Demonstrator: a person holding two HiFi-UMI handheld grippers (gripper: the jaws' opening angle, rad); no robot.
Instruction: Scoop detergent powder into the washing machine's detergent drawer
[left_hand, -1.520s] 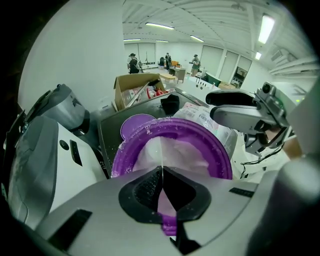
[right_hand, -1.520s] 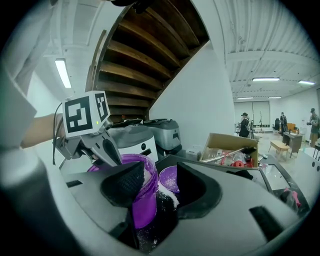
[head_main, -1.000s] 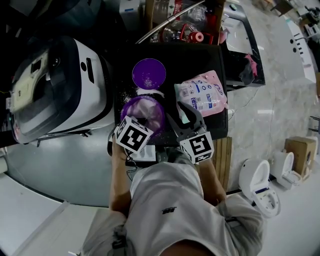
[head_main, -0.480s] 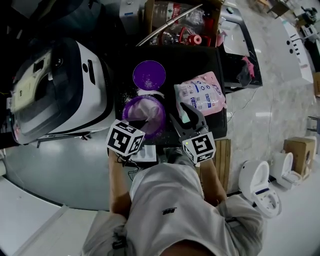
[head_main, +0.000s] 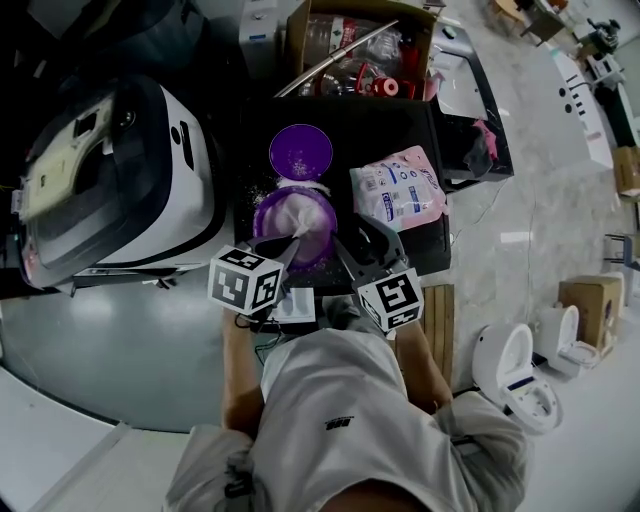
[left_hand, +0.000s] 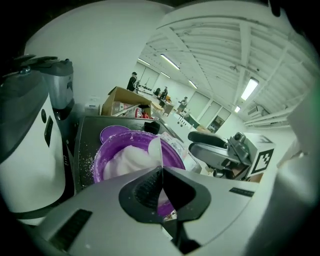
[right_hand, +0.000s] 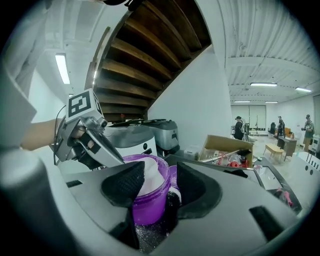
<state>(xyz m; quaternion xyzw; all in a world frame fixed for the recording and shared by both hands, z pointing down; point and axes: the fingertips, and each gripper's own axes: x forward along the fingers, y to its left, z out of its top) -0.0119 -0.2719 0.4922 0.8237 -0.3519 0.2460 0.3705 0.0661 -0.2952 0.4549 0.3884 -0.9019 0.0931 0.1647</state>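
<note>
A purple tub (head_main: 293, 225) heaped with white detergent powder (left_hand: 127, 157) stands on the black table (head_main: 400, 115); its purple lid (head_main: 300, 152) lies just beyond it. My left gripper (head_main: 291, 244) reaches over the tub's near rim, shut on a thin white scoop (left_hand: 156, 151) that stands up over the powder. My right gripper (head_main: 362, 240) is open at the tub's right side, and the tub wall (right_hand: 150, 200) shows close in front of its gap. The white and black washing machine (head_main: 110, 180) sits left of the table; I cannot make out its drawer.
A pink detergent bag (head_main: 403, 188) lies right of the tub. Spilled powder (head_main: 262, 185) dusts the table beside the lid. A cardboard box (head_main: 360, 45) of bottles stands behind the table. A white appliance (head_main: 515, 365) rests on the floor at right.
My left gripper has drawn back toward me and a little left, so its jaws and the scoop now show over the powder. The right gripper has hardly moved.
</note>
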